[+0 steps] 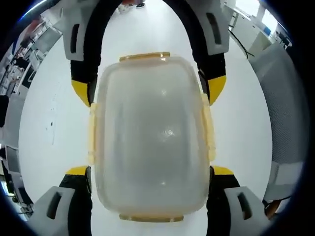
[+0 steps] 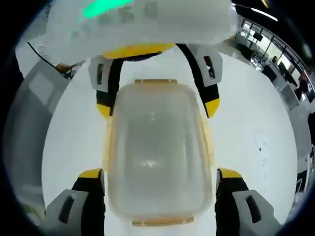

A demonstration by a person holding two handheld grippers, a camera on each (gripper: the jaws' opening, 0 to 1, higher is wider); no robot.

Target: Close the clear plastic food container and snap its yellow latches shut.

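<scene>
Clear rectangular plastic food container (image 1: 152, 142) with lid on sits between both grippers, on a white table (image 1: 44, 123). Left gripper (image 1: 150, 206) and right gripper (image 2: 160, 196) spread wide, straddling opposite ends. 4 pale yellow latches (image 1: 208, 129) look unsnapped; latching remains.

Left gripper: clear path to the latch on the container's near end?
Probably yes. The container sits between the left gripper's open fingers, and nothing covers the near latch.
</scene>
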